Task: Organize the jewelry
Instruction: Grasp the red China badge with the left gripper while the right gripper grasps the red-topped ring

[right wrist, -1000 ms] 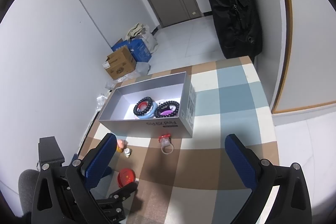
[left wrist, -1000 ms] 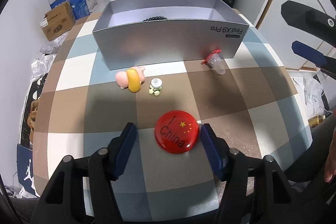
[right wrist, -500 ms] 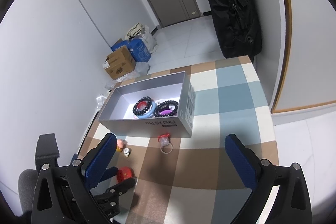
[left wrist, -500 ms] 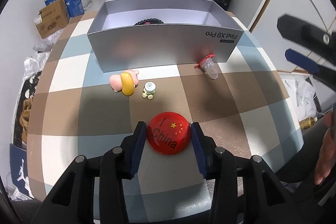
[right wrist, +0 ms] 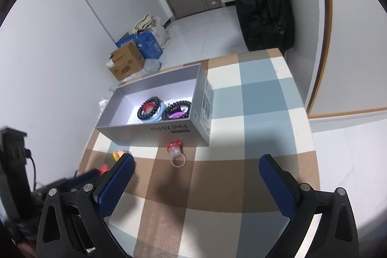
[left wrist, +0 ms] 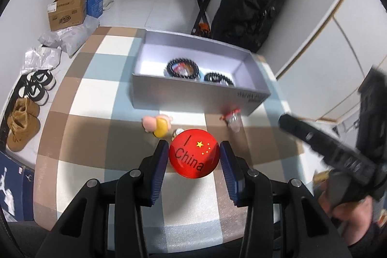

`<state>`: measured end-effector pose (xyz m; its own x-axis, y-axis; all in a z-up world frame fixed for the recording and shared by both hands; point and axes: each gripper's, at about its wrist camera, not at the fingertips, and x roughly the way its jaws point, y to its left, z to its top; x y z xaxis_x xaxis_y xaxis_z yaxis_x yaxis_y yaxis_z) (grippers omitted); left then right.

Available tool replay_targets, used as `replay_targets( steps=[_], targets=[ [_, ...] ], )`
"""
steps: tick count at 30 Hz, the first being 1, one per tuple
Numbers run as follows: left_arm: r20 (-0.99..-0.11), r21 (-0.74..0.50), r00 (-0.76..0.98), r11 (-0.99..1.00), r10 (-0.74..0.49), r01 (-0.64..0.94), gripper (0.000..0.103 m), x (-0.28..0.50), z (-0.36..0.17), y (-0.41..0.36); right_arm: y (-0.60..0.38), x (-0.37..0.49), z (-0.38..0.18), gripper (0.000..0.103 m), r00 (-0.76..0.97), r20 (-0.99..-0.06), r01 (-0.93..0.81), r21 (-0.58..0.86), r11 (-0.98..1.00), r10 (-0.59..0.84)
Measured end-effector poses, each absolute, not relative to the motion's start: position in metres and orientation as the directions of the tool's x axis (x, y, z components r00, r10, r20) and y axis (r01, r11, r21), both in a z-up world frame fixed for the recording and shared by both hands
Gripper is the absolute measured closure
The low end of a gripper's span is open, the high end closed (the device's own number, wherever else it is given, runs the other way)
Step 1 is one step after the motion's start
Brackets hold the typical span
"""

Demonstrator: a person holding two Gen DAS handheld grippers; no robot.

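A pink and yellow toy (left wrist: 156, 125) lies on the checked table (left wrist: 92, 98) beside the grey box (left wrist: 193, 98) (beaded bracelets (right wrist: 150, 109) inside). The left claw (left wrist: 194, 156) grips a red badge (left wrist: 194, 157). The right claw (right wrist: 196, 175) hangs wide open.

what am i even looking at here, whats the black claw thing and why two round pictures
No robot here: a person holds a two-finger gripper in each hand, and a fisheye camera on each looks forward along its fingers, hence two round pictures. In the left view, the left gripper has its jaws shut on a red China badge. In the right view, the right gripper hangs open and empty above the checked table. On the table stands a grey box holding bead bracelets; in front lie a red-topped ring and a pink-and-yellow toy.
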<state>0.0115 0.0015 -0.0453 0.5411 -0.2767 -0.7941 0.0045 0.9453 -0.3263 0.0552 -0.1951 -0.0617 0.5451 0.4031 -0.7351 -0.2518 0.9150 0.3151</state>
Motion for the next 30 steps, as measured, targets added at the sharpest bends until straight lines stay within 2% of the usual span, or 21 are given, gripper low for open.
replay_targets(
  steps=[5,7,11,13,23,26,27,28,29,30],
  targets=[
    [-0.777,-0.371,0.555,0.928,-0.298,-0.022,0.065,0.017,-0.042,0.013,-0.184,0.057,-0.068,0.003,0.52,-0.751,-0.279,0.301,0.912,0.407],
    [-0.775,-0.379,0.555,0.925,-0.304,-0.023,0.065,0.019,-0.042,0.015,-0.177,0.06,-0.073,0.013,0.499,-0.762,-0.297,0.298,0.907,0.413],
    [-0.765,-0.407,0.555,0.913,-0.327,-0.022,0.065,0.022,-0.041,0.02,-0.164,0.067,-0.086,0.027,0.451,-0.792,-0.319,0.289,0.903,0.412],
    [-0.76,-0.414,0.559,0.91,-0.333,-0.021,0.065,0.022,-0.04,0.025,-0.159,0.071,-0.092,0.04,0.427,-0.802,-0.325,0.296,0.898,0.418],
    [-0.76,-0.437,0.547,0.899,-0.352,-0.028,0.065,0.023,-0.042,0.036,-0.138,0.086,-0.102,0.05,0.412,-0.825,-0.329,0.26,0.908,0.386],
    [-0.758,-0.442,0.548,0.897,-0.354,-0.032,0.065,0.024,-0.042,0.039,-0.132,0.088,-0.103,0.059,0.426,-0.828,-0.334,0.231,0.914,0.365],
    [-0.757,-0.444,0.549,0.895,-0.355,-0.033,0.065,0.024,-0.042,0.04,-0.13,0.089,-0.103,0.065,0.428,-0.827,-0.335,0.23,0.914,0.365],
    [-0.756,-0.446,0.55,0.894,-0.356,-0.034,0.065,0.024,-0.042,0.04,-0.128,0.089,-0.104,0.078,0.42,-0.825,-0.341,0.241,0.909,0.377],
    [-0.755,-0.447,0.55,0.894,-0.357,-0.034,0.065,0.025,-0.041,0.041,-0.128,0.089,-0.104,0.085,0.419,-0.828,-0.343,0.237,0.909,0.373],
    [-0.755,-0.447,0.551,0.894,-0.356,-0.035,0.065,0.024,-0.041,0.041,-0.126,0.089,-0.104,0.085,0.425,-0.829,-0.345,0.222,0.912,0.362]
  ],
)
